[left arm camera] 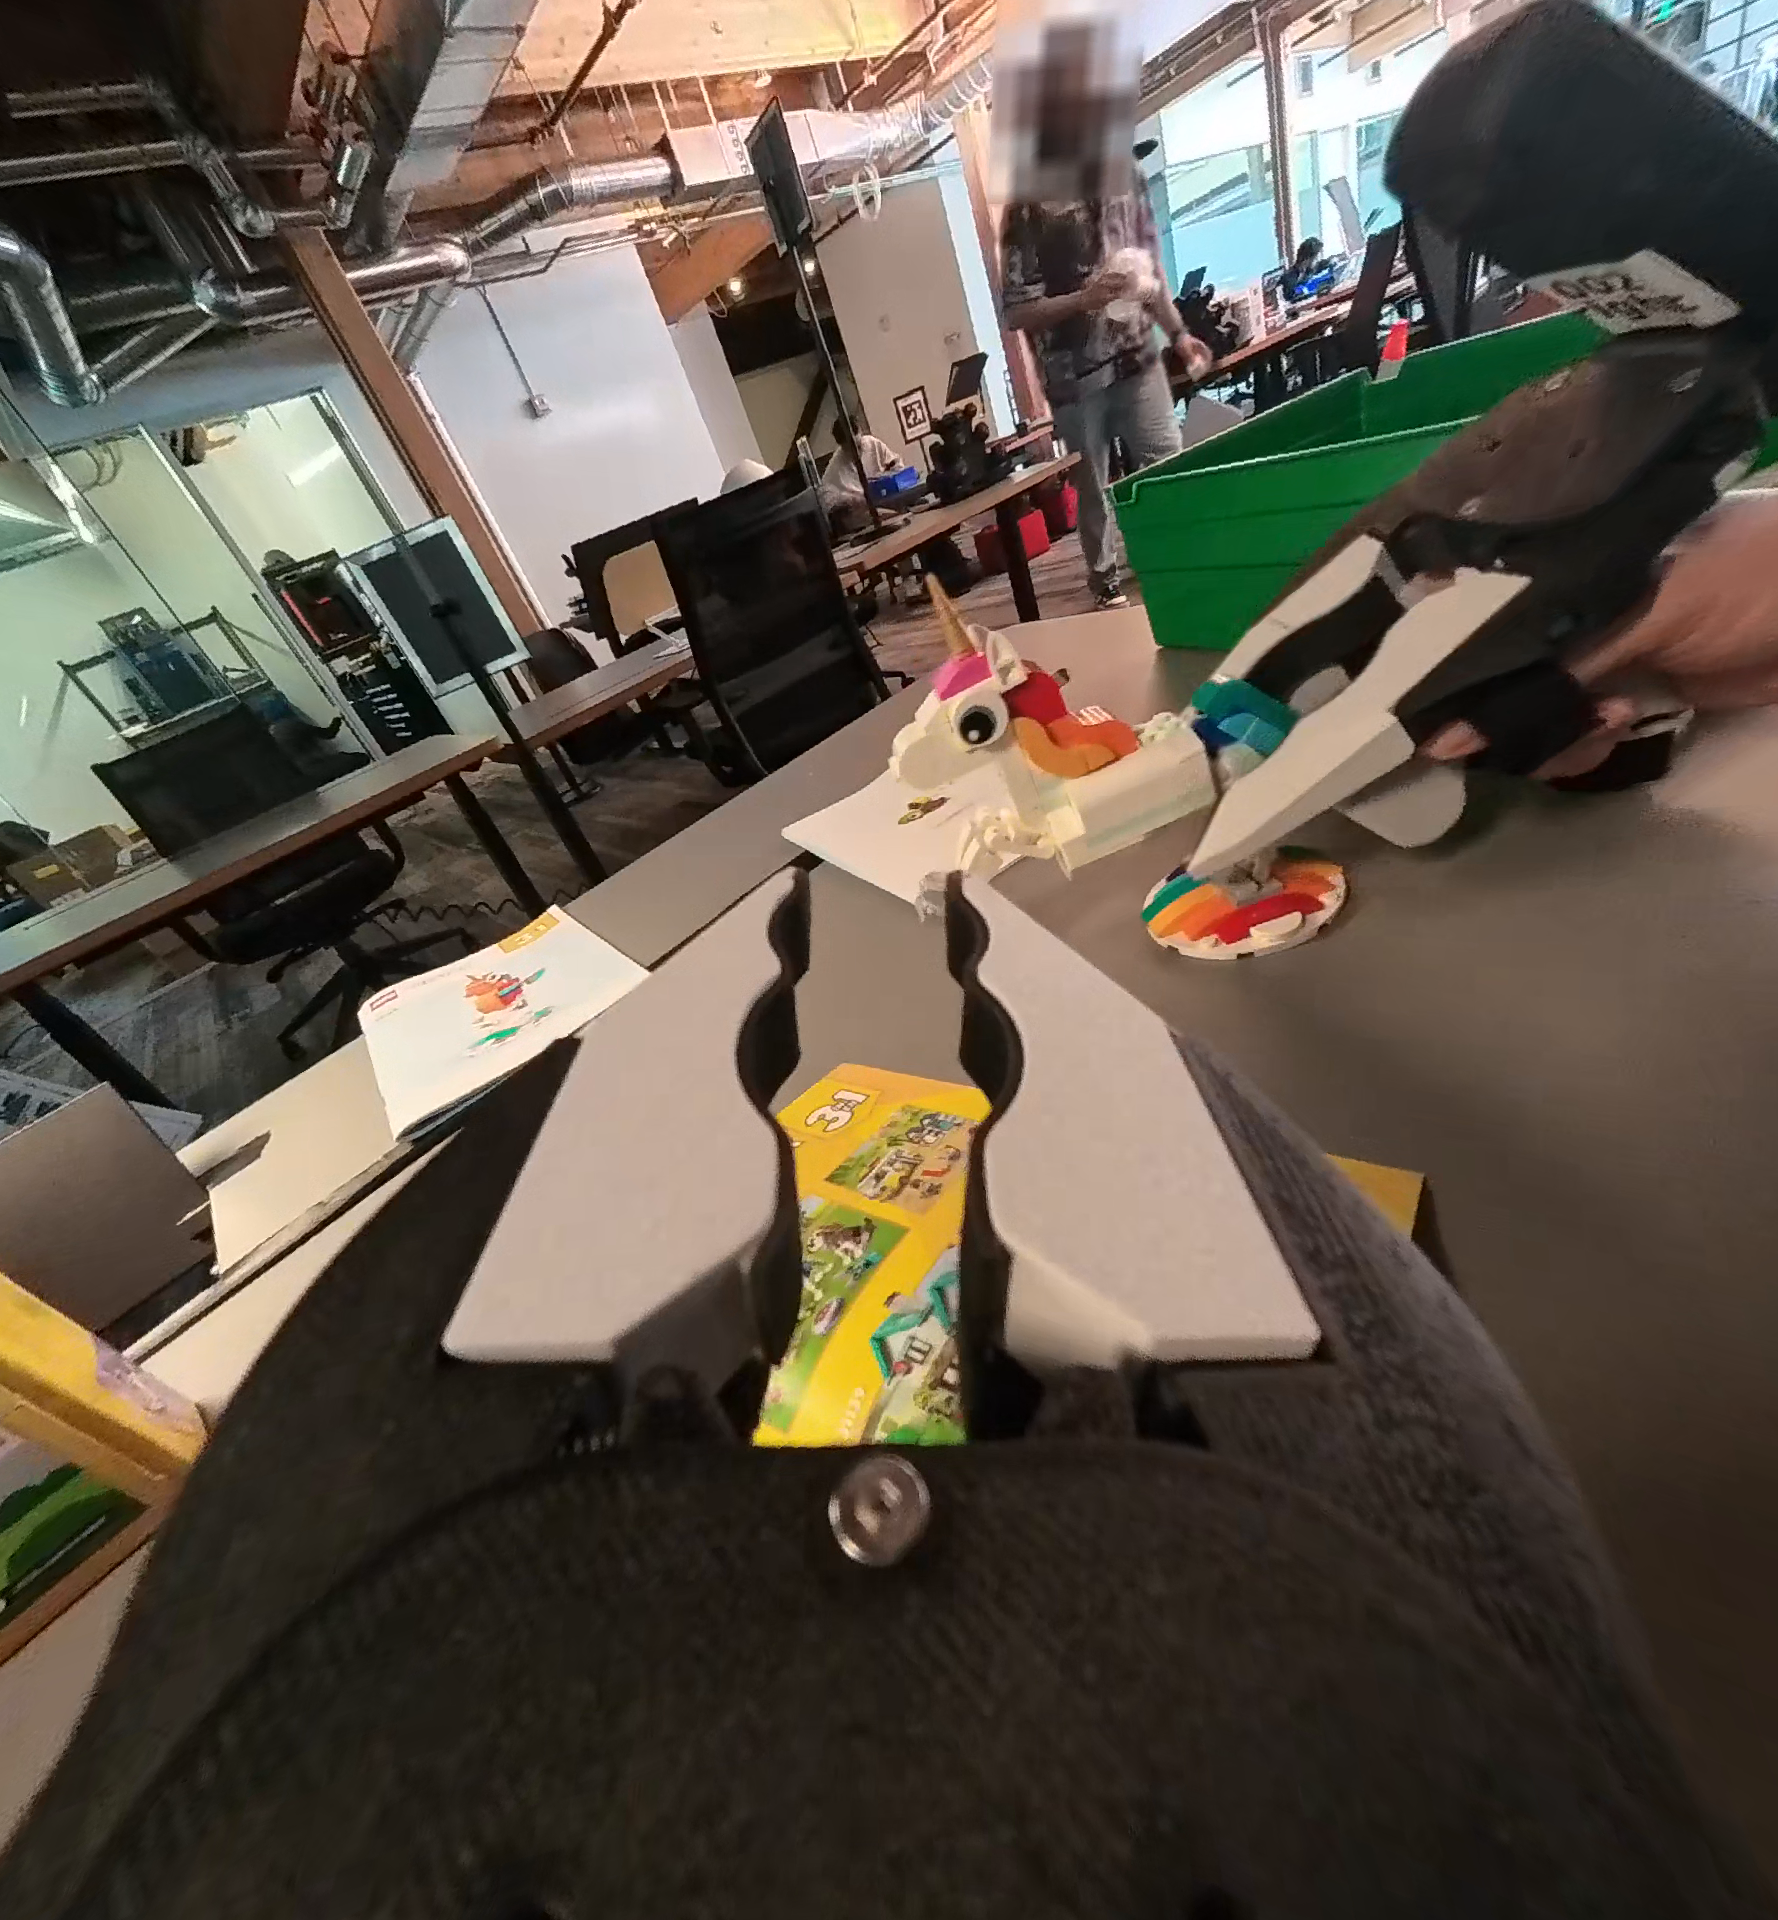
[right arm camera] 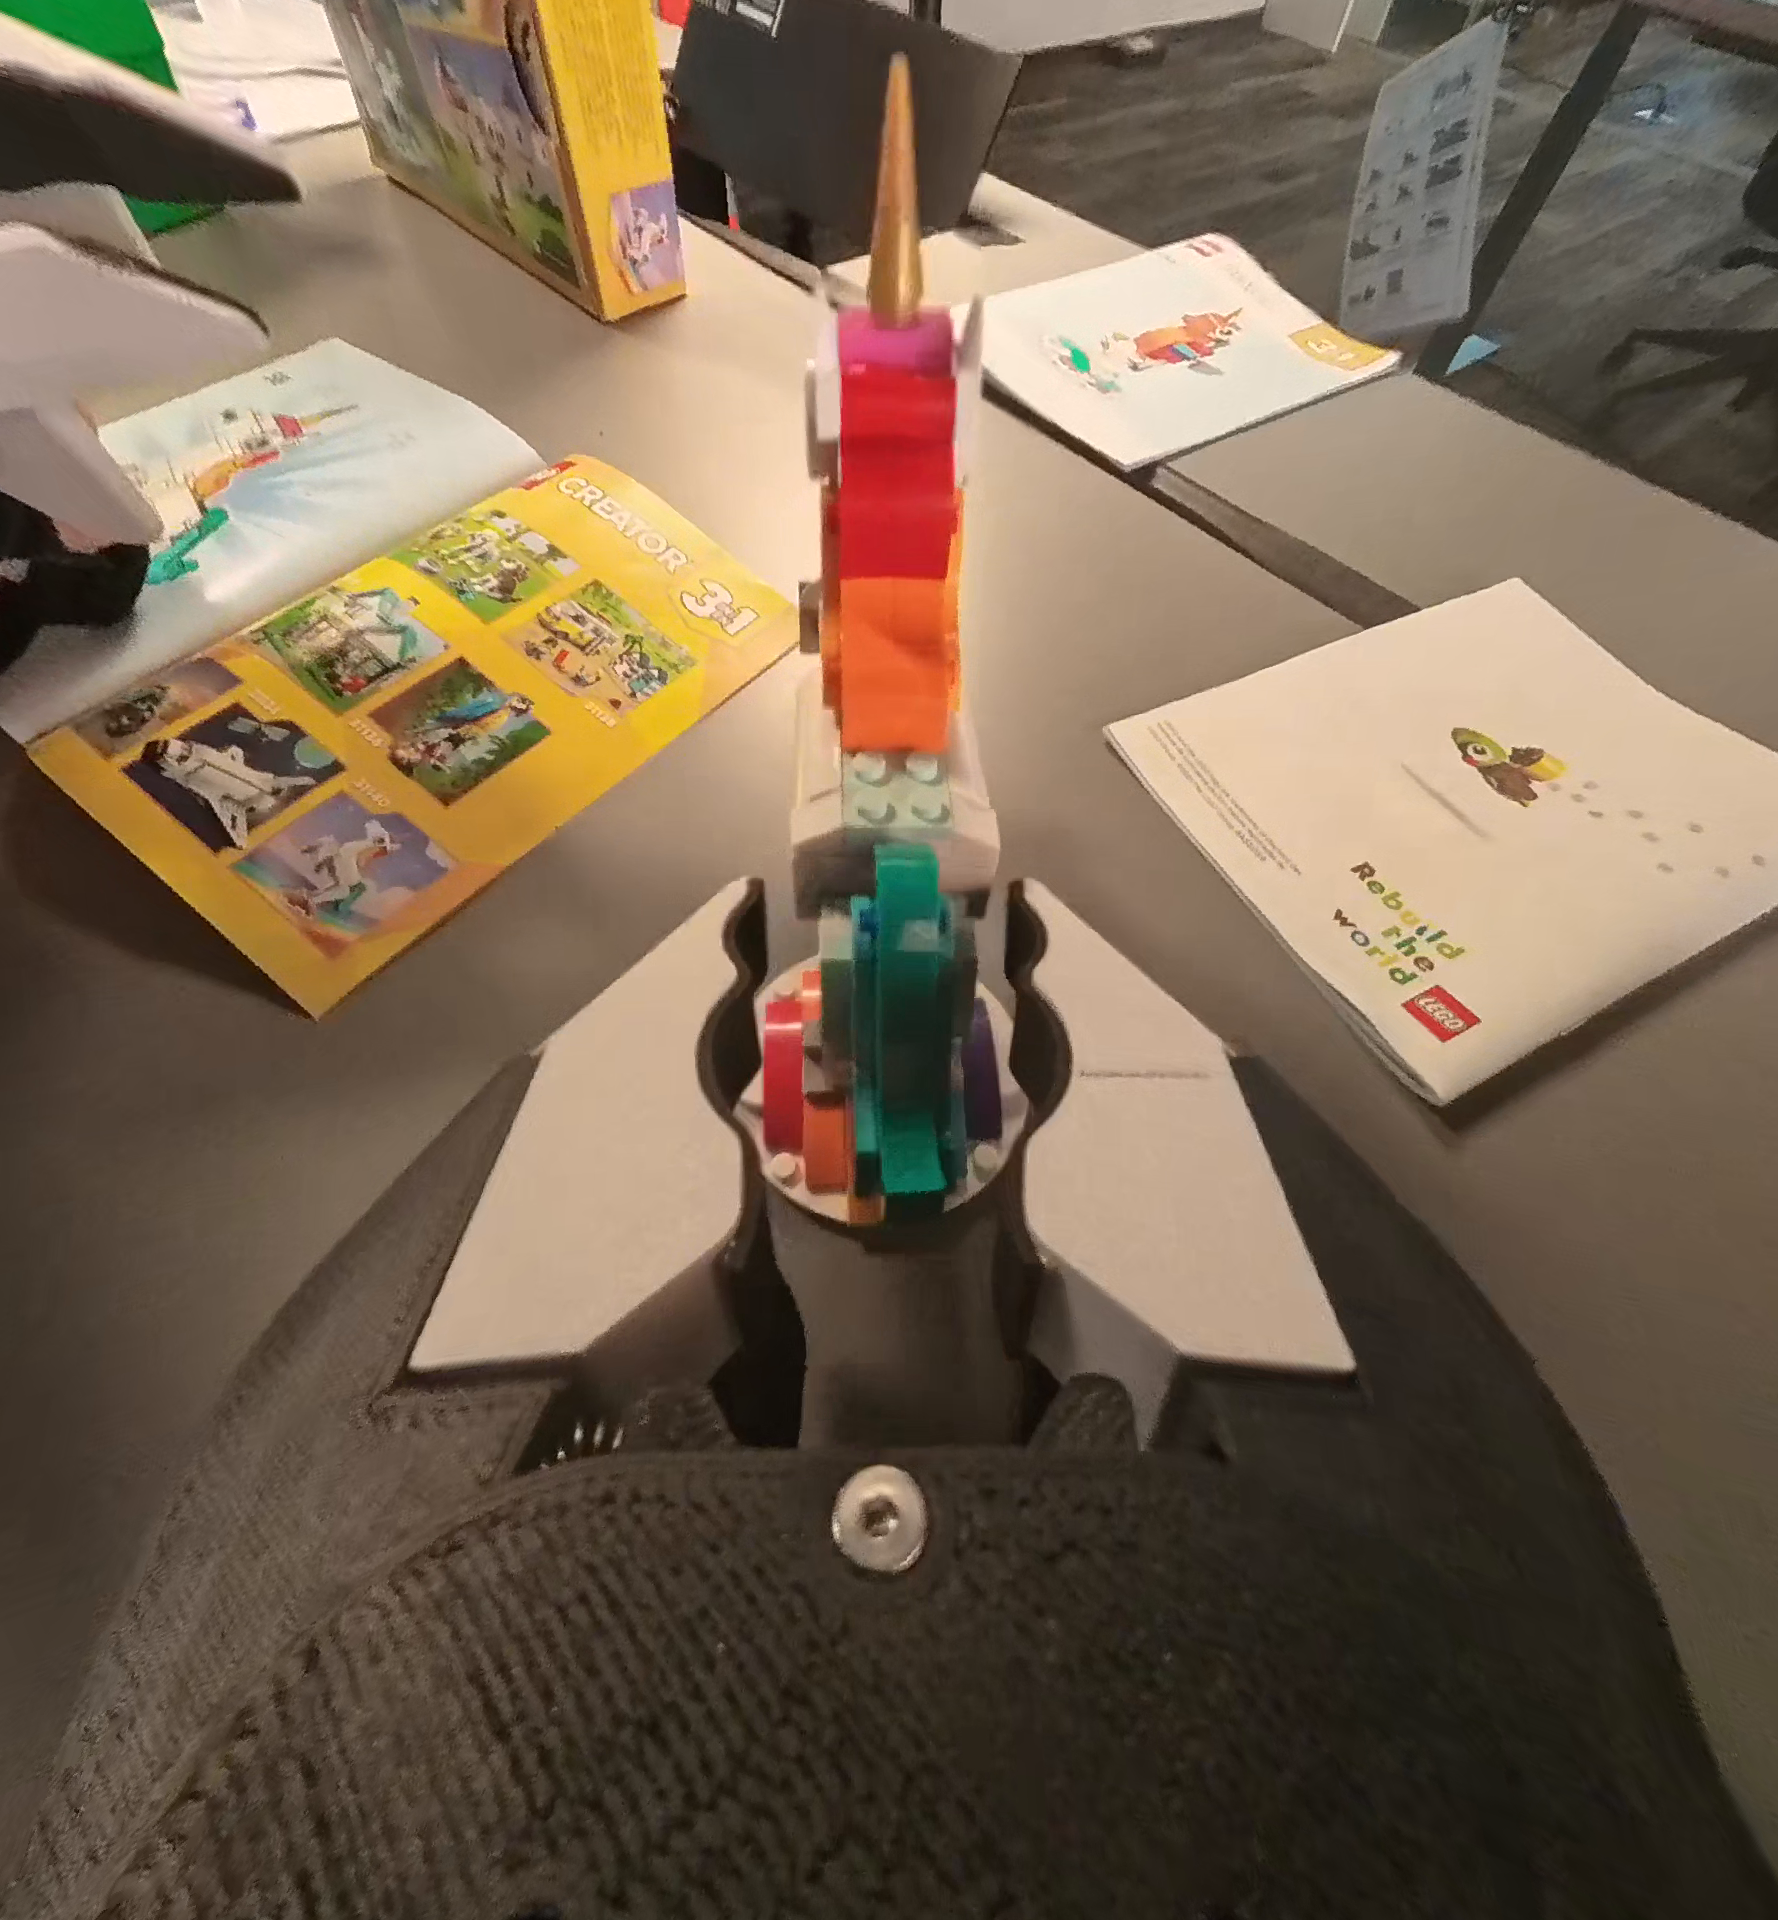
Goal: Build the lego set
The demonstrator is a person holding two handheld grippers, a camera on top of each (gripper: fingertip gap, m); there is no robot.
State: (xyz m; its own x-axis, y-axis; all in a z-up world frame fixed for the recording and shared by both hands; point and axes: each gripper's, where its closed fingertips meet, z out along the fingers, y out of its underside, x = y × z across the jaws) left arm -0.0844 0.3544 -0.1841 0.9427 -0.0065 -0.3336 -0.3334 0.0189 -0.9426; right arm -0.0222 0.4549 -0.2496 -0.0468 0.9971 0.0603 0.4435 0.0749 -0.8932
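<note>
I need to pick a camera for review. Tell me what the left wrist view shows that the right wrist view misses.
Only the left wrist view: the green bin, the round rainbow base seen from the side, the unicorn's eye, and the office behind.

Only the right wrist view: the yellow box standing upright, and the white booklet in full.

Both: the unicorn held at its tail end by the right tongs, and the open yellow booklet.

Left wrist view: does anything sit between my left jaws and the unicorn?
Nothing visible blocks that path. The left gripper is open and empty, and the unicorn lies just beyond its tips. Only a white booklet lies flat on the table there. The right gripper grips the unicorn's tail end, on the far side.
</note>
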